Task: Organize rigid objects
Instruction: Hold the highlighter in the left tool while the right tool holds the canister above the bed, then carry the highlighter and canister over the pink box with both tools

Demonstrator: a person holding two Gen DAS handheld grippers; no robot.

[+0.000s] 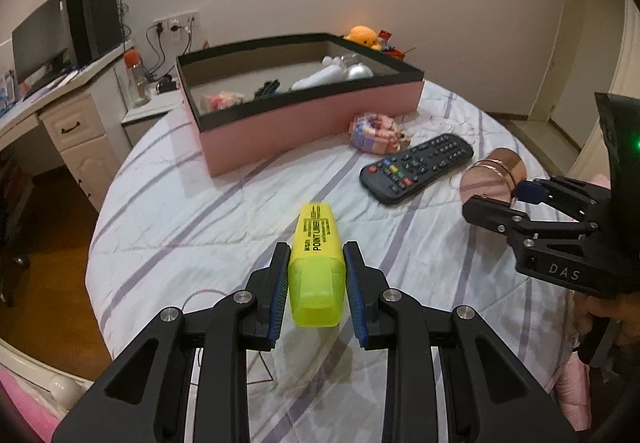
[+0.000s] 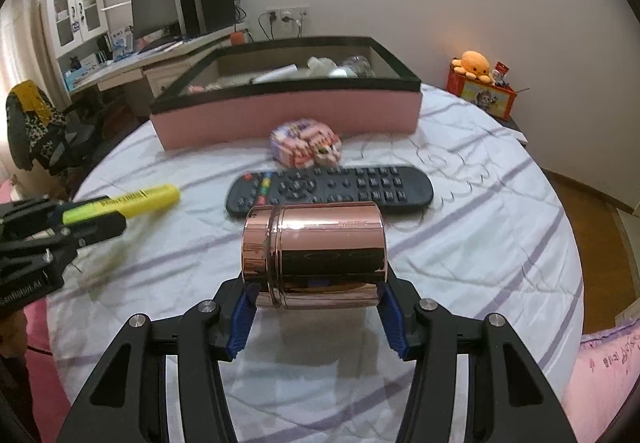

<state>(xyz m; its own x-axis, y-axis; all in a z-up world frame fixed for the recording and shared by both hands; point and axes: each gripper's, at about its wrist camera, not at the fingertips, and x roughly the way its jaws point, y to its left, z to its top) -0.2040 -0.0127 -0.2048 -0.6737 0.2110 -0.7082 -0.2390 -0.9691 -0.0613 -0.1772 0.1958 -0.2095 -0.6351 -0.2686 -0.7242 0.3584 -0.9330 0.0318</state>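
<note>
Holding a yellow highlighter (image 1: 317, 263) by its cap end, the left gripper (image 1: 316, 283) has its blue pads pressed against both flat sides, with the pen's long axis running straight out along the fingers toward the far side of the bed. The right gripper (image 2: 320, 307) is likewise clamped on a rose-gold tin (image 2: 314, 255), which lies crosswise between the jaws, lid end to the left, so its axis runs left to right.

The pink box (image 1: 312, 123) with the black rim sits at the far side of the striped bedsheet (image 1: 180, 223), already holding a white bottle and some smaller things. It lies ahead of both grippers, beyond the black remote (image 2: 330, 189) and a small pink blocky toy (image 2: 306, 147). Judging by the left wrist view, the highlighter has clear sheet between it and the box's near wall, while the tin would have to pass over the remote and toy; neither hand looks clearly closer.

Only the left wrist view shows the box's interior well. The right wrist view alone shows the tin's full width, and it shows the highlighter from the side, held off the sheet.
</note>
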